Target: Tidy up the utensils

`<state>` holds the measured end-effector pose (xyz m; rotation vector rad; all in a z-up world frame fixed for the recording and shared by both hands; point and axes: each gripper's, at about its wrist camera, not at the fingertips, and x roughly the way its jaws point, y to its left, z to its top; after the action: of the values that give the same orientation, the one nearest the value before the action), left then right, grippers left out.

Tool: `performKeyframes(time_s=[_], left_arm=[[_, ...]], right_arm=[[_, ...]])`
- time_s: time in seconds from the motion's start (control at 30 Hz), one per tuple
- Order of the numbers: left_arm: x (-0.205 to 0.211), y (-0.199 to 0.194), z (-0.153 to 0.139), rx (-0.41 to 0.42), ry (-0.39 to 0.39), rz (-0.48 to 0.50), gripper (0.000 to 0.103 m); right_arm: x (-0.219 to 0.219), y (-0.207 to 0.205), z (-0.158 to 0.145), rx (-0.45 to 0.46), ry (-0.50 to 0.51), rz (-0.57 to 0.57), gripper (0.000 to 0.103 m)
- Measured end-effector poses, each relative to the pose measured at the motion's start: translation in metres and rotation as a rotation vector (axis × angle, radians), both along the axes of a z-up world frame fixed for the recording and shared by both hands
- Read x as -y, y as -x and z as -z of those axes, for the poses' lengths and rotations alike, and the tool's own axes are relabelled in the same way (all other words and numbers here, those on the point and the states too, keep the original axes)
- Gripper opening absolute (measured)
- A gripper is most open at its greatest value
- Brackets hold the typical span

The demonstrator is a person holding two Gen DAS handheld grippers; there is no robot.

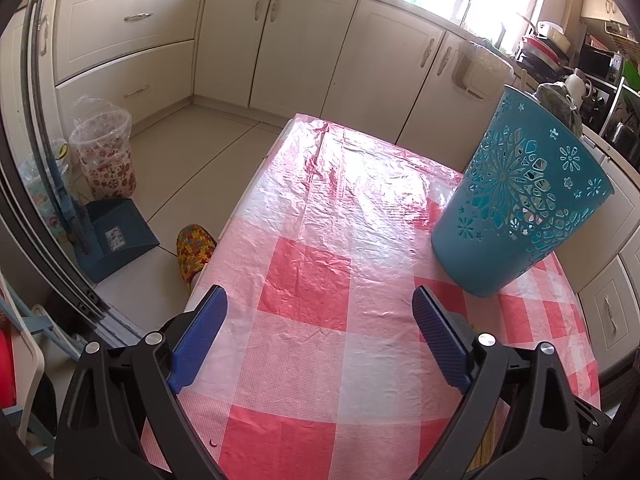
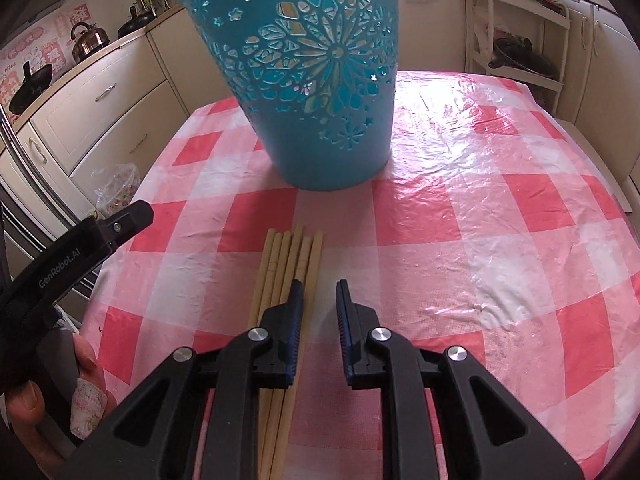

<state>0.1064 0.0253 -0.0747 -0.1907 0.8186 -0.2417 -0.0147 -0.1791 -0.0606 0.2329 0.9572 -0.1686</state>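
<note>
Right gripper: jaws narrowly parted, gripping nothing, beside the chopsticks. Left gripper: jaws wide apart, near the table edge. Basket stands behind.

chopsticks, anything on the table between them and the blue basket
Nothing visible. The chopsticks lie in a bundle on the checked tablecloth, tips toward the blue basket, with only bare cloth between. The right gripper is just above them, nothing between its jaws.
</note>
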Motion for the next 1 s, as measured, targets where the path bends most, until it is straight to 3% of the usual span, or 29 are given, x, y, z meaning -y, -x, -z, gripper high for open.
performKeyframes(time_s=[0.3, 0.53, 0.8, 1.0], left_arm=[[0.000, 0.000, 0.000, -0.001, 0.001, -0.001, 0.090], [0.003, 0.000, 0.000, -0.004, -0.011, 0.007, 0.090], [0.036, 0.021, -0.001, -0.077, -0.104, 0.161, 0.090], [0.068, 0.039, -0.003, -0.066, -0.194, 0.230, 0.090]], right_arm=[[-0.002, -0.001, 0.000, -0.020, 0.063, -0.040, 0.015], [0.026, 0.023, -0.004, -0.039, 0.077, 0.014, 0.012], [0.045, 0.037, -0.004, 0.018, -0.016, 0.064, 0.009], [0.051, 0.042, -0.006, 0.029, -0.050, 0.065, 0.009]])
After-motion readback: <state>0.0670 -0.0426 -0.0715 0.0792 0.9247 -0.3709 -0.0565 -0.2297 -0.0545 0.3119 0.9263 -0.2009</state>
